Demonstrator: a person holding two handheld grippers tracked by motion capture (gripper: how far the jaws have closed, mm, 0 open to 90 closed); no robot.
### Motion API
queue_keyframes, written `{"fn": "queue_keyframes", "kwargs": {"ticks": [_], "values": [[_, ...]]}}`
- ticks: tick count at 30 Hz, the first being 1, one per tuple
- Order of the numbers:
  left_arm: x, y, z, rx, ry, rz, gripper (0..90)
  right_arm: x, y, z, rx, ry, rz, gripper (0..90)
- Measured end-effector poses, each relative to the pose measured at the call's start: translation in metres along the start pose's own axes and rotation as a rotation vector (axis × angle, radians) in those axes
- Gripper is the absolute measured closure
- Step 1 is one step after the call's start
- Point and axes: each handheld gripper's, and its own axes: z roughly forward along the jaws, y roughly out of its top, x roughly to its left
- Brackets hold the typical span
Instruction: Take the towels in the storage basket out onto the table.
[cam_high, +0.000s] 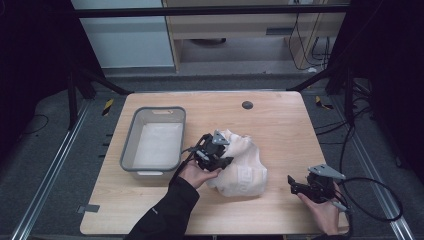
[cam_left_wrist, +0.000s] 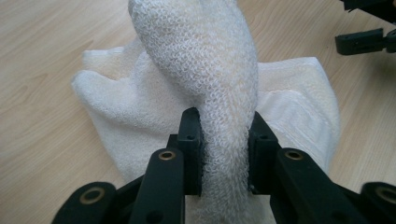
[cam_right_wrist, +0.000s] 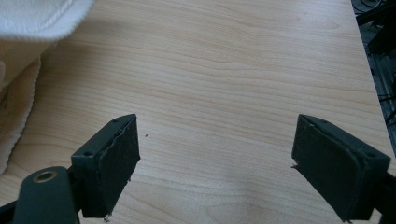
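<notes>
One white terry towel (cam_high: 239, 165) is seen lying bunched near the middle of the wooden table (cam_high: 280, 120), just right of a grey plastic basin (cam_high: 131, 137). A raised fold of it is pinched between the jaws of the left gripper (cam_high: 216, 156); in the left gripper view the looped pile (cam_left_wrist: 210, 70) is squeezed narrow where the pads (cam_left_wrist: 192, 140) bite, and the rest is left draped on the wood below. The right gripper (cam_high: 300, 186) is held above bare table toward the right front corner, well apart from the cloth, its jaws spread wide with nothing between them. The towel is judged soft, limp and light: no shape would be kept under a lift, and slack would hang and drag. The pile is likely to be held well by the pads, so slipping seems a minor risk. A hemmed edge or corner (cam_right_wrist: 42, 21) would be the better second hold. Counted: one towel, one basin, two grippers. A pale sheet appears to lie inside the basin, though whether it is cloth or bare floor cannot be settled from the high view.
</notes>
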Motion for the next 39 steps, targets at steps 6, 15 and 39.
{"fn": "queue_keyframes", "kwargs": {"ticks": [6, 15, 39], "values": [[0.0, -0.007, 0.009, 0.017, 0.006, 0.0, 66.3, 0.001, 0.0, 0.0, 0.001, 0.006, 0.002, 14.7], [0.001, -0.011, 0.009, 0.007, 0.015, -0.001, 56.6, 0.001, 0.0, 0.0, 0.002, 0.006, 0.0, 14.6], [0.01, -0.03, -0.038, -0.113, 0.024, -0.043, 25.0, 0.0, 0.0, 0.0, -0.007, 0.013, 0.003, 13.9]]}}
